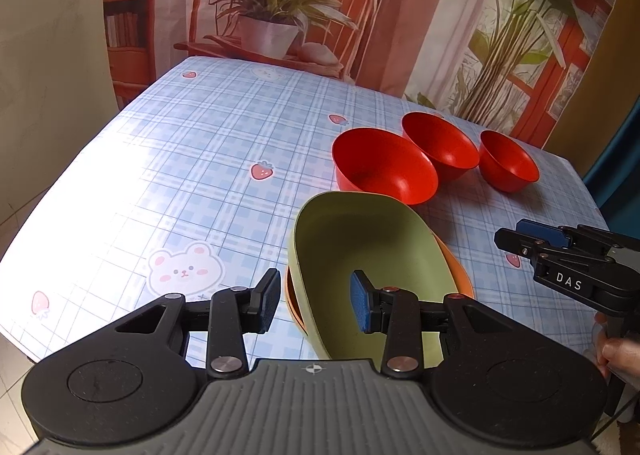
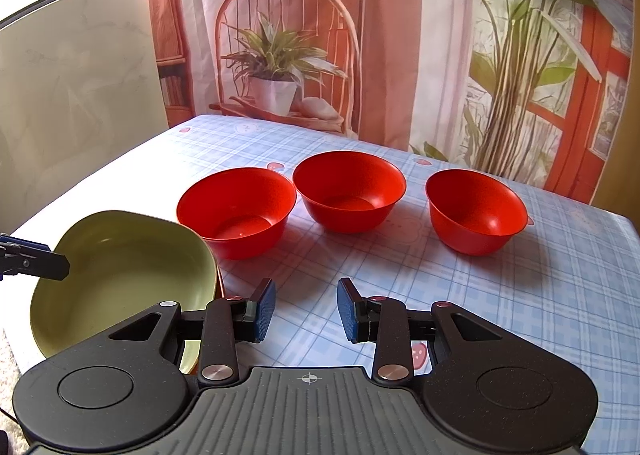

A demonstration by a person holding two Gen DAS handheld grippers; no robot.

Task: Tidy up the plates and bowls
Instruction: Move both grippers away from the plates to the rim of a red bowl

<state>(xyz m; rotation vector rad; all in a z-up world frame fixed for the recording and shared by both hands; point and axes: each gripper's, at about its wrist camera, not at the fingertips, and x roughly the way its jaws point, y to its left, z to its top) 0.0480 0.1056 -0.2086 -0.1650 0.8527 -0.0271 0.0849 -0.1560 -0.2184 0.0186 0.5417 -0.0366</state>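
Note:
A green plate [image 1: 372, 251] sits stacked on an orange plate [image 1: 460, 271] at the table's near edge; it also shows in the right wrist view [image 2: 120, 271]. Three red bowls stand in a row behind: left [image 2: 236, 211], middle [image 2: 348, 191], right [image 2: 476, 211]. My left gripper [image 1: 314, 303] is open, its jaws astride the green plate's left rim without gripping it. My right gripper [image 2: 306, 311] is open and empty, above the cloth right of the plates and in front of the bowls; it shows in the left wrist view [image 1: 532, 239].
The table wears a blue plaid cloth [image 1: 200, 159] with strawberry and bear prints. A printed backdrop [image 2: 360, 35] hangs behind the far edge. A pale wall panel [image 2: 72, 115] stands at left.

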